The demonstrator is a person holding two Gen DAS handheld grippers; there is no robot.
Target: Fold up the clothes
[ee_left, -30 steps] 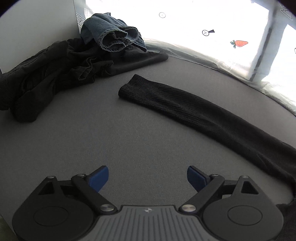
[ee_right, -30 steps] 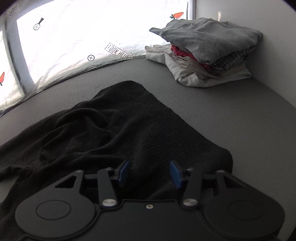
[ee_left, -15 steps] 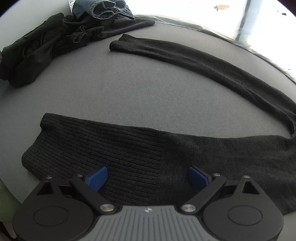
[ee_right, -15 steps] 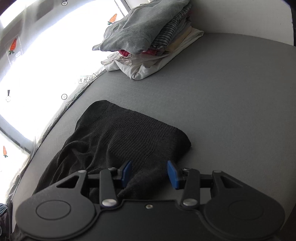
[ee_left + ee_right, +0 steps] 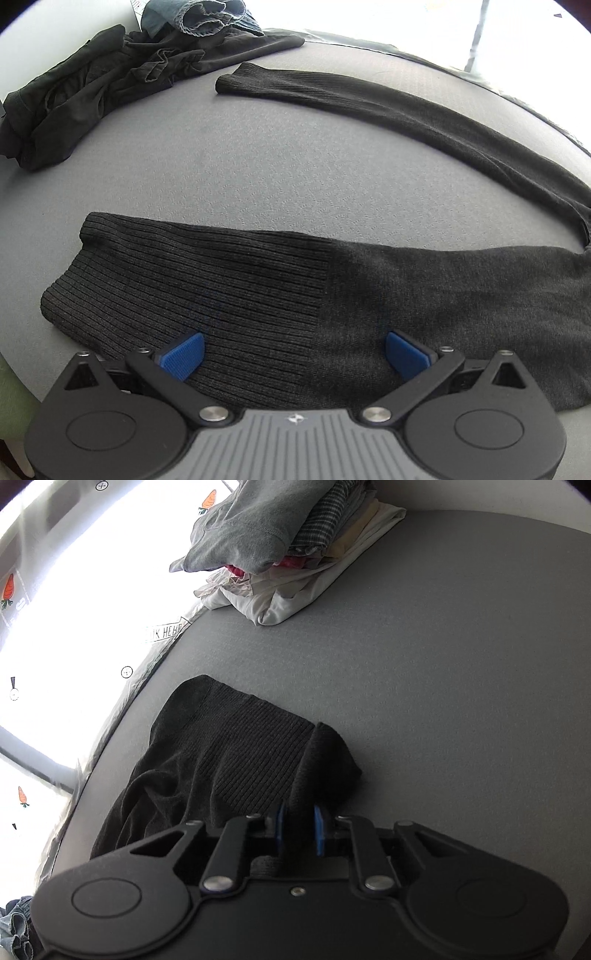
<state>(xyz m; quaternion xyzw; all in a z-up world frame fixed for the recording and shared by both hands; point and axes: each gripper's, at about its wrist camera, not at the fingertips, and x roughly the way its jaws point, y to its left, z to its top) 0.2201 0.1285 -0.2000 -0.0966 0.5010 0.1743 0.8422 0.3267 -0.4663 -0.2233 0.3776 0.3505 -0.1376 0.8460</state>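
A dark grey ribbed knit sweater (image 5: 288,291) lies spread on the grey table. One long sleeve (image 5: 388,107) stretches across the far side in the left wrist view. My left gripper (image 5: 293,354) is open, its blue pads just above the sweater's ribbed hem. In the right wrist view my right gripper (image 5: 299,827) is shut on a raised fold of the sweater (image 5: 229,753) at its ribbed edge, and the cloth bunches up between the pads.
A heap of dark clothes (image 5: 92,96) with blue jeans (image 5: 199,18) on top sits at the far left. A stack of folded clothes (image 5: 288,542) stands at the far right corner. A bright white sheet with carrot prints (image 5: 9,589) borders the table's far side.
My right gripper has closed on the sweater's edge and lifted a fold. My left gripper came back from the sleeve to sit over the sweater's hem, still open.
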